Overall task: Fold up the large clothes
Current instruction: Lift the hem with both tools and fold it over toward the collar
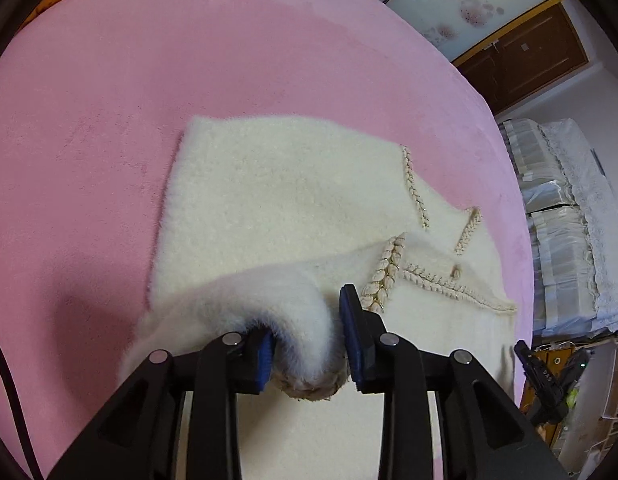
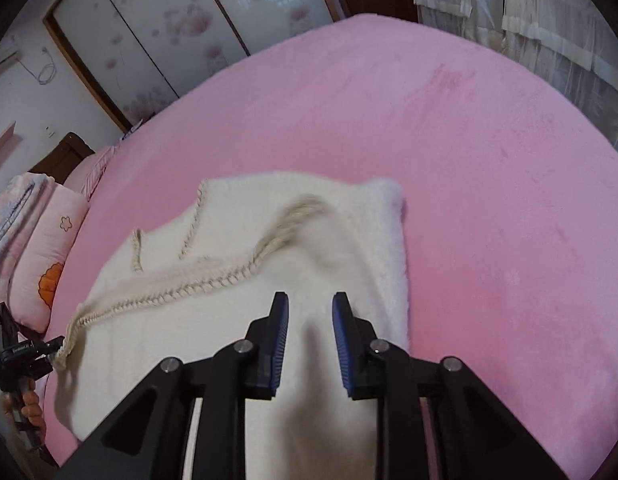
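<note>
A cream fuzzy knit garment with braided trim lies on the pink bed cover. My left gripper holds a fold of the garment's trimmed edge between its blue pads, lifted off the bed. In the right wrist view the garment spreads below my right gripper, which is open and empty just above the cloth. The braided trim runs left to the left gripper, which holds the trim's end at the bed's left edge.
Pink pillows lie at the bed's left side. Sliding wardrobe doors with flower prints stand behind the bed. A covered piece of furniture stands beside the bed's right edge. The bed's edge curves close behind the garment.
</note>
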A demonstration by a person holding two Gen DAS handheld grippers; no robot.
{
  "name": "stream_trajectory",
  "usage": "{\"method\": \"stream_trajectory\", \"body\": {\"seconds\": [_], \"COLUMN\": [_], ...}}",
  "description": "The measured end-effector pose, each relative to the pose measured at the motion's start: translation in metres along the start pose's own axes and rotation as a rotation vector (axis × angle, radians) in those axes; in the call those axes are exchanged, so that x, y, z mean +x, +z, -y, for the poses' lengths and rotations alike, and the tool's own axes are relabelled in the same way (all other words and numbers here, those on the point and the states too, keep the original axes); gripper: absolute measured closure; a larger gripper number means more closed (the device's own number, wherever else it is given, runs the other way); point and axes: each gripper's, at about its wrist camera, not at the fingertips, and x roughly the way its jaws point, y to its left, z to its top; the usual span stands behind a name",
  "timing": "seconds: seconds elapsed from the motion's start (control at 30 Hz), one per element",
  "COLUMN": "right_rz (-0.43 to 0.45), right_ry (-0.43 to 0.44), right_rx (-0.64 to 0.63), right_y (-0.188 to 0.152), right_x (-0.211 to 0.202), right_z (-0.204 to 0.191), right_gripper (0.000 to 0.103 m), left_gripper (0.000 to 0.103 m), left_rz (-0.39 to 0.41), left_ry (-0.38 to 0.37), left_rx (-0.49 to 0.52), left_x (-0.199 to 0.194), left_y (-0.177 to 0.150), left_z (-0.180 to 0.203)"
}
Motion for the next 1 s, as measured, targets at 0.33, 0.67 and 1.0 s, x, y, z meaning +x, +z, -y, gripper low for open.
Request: {"method": "stream_trajectory", "body": {"seconds": [0.33, 0.67, 1.0], "right_rz": [0.063, -0.032, -0.046], "right_ry": [-0.092, -0.139, -0.152], "right_rx": [-0.159, -0.238, -0.276], "right_y": [0.010, 0.022, 0.015], "right_x": [0.005, 0.048, 0.060], "right_z": [-0.003, -0.019, -0.017], "right_gripper": [0.056, 0.044, 0.041], "left_gripper": [0.074, 0.037, 0.006], "left_rz": [-0.068, -0.120, 0.059], "left_ry": [-0.067, -0.132, 0.108], "left_rx": [0.085, 0.045, 0.367], "left_x": [-0.014, -0.020, -0.045], "left_y": [0.009, 0.013, 0.014], "left_z": [0.008, 0.007, 0.031]}}
